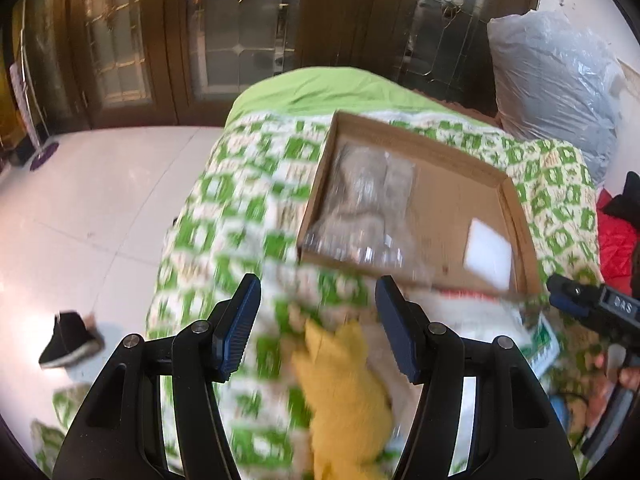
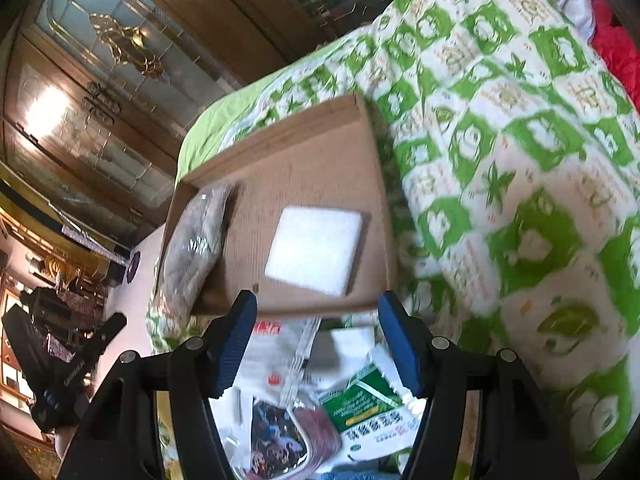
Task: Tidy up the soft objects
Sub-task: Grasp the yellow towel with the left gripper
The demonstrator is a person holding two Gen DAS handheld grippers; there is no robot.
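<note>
White floor tile (image 1: pixel 80 200) is lying open to the left of the bed edge, where one black shoe (image 1: pixel 70 340) is sitting. Both grippers are hovering over the green-patterned quilt (image 1: pixel 240 200): the left gripper (image 1: pixel 318 328) is standing half open and empty above one yellow cloth (image 1: pixel 344 392); the right gripper (image 2: pixel 318 344), equally parted, is gripping nothing above loose packets (image 2: pixel 360 408). One cardboard box (image 1: pixel 516 216) is holding one grey bagged bundle (image 1: pixel 360 204) and one white pad (image 1: pixel 488 248).

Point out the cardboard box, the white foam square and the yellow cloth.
cardboard box (image 2: pixel 304 168): right wrist view, bare floor of the box.
white foam square (image 2: pixel 314 250): right wrist view, middle of its top face.
yellow cloth (image 1: pixel 344 384): left wrist view, centre of the fabric.
</note>
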